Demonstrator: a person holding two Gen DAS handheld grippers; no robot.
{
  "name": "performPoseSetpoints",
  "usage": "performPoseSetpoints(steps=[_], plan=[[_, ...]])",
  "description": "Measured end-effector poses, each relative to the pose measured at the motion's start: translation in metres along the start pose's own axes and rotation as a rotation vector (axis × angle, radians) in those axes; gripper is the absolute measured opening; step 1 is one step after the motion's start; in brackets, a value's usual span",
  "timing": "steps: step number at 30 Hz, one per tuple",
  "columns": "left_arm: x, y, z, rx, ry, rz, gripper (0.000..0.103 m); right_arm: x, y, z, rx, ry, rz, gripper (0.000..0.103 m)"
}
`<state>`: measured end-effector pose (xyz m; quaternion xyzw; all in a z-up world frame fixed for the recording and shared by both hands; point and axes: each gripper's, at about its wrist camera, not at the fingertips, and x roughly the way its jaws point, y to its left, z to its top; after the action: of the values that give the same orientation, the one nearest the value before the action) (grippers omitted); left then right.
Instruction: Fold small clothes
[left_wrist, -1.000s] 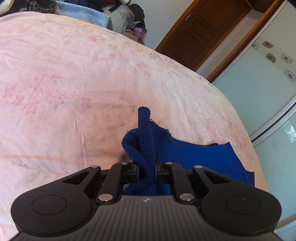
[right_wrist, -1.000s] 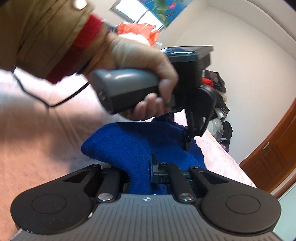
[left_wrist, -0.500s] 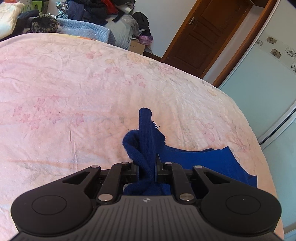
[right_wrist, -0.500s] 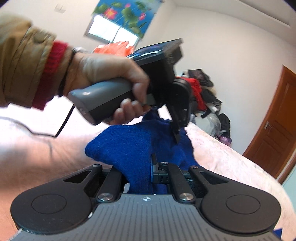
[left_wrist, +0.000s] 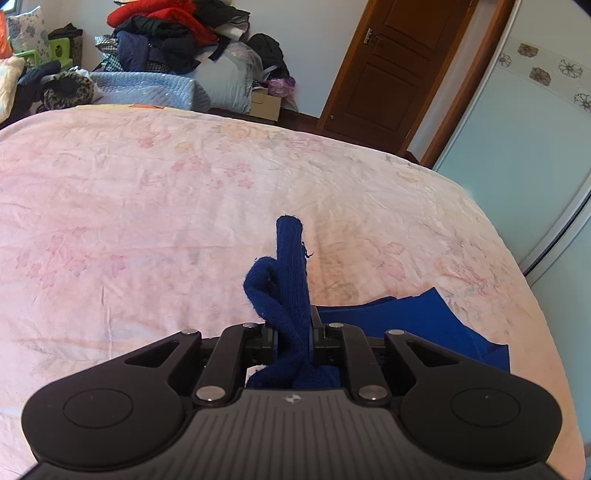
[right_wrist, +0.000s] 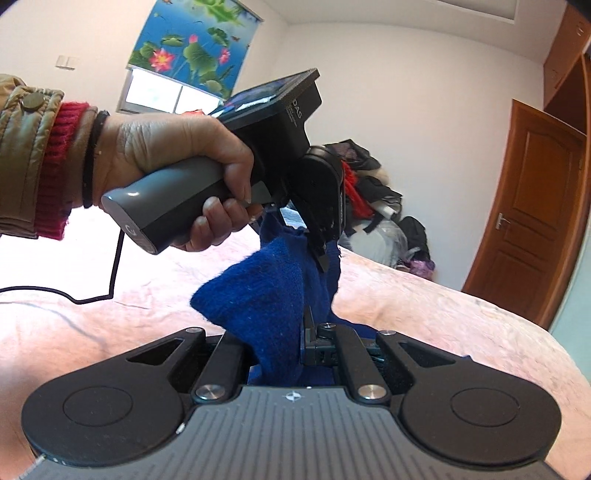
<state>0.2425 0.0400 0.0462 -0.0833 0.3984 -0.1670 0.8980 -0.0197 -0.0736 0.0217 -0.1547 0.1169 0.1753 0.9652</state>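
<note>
A small dark blue knitted garment (left_wrist: 291, 280) hangs between both grippers above a pink flowered bed (left_wrist: 147, 206). My left gripper (left_wrist: 293, 325) is shut on a bunched edge of it, and a narrow strip sticks up past the jaws. More blue cloth (left_wrist: 413, 314) trails to the lower right over the bed. In the right wrist view my right gripper (right_wrist: 291, 332) is shut on another part of the blue garment (right_wrist: 266, 291). There the left gripper (right_wrist: 321, 254), held by a person's hand (right_wrist: 177, 155), pinches the cloth's upper edge just ahead.
A heap of clothes and bedding (left_wrist: 159, 48) lies past the bed's far edge. A brown wooden door (left_wrist: 384, 66) and a pale sliding wardrobe panel (left_wrist: 517, 122) stand to the right. A black cable (right_wrist: 99, 280) trails over the bed at the left in the right wrist view.
Both grippers have lifted with the blue garment, so more of the room shows beyond the bed. The right gripper rolled, and the other hand now sits higher in its view.
</note>
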Motion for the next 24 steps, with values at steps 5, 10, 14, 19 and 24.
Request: performPoseSetpoints(steps=[5,10,14,19,24], plan=[[0.003,-0.021,-0.001,0.031,-0.004,-0.004,0.013,-0.008,-0.011,-0.007,0.044,0.015,-0.007,0.009],[0.008,-0.041,-0.002,0.056,-0.002,-0.007,0.013,-0.008,-0.026,-0.013,0.13,0.028,0.008,0.009],[0.014,-0.056,-0.004,0.079,0.0,-0.01,0.013,-0.01,-0.043,-0.019,0.201,0.036,0.01,0.009],[0.018,-0.075,-0.005,0.099,-0.001,-0.02,0.013,-0.013,-0.054,-0.023,0.246,0.038,-0.001,0.009],[0.024,-0.099,-0.008,0.134,0.0,-0.031,0.013,-0.019,-0.065,-0.029,0.272,0.039,-0.028,0.009]])
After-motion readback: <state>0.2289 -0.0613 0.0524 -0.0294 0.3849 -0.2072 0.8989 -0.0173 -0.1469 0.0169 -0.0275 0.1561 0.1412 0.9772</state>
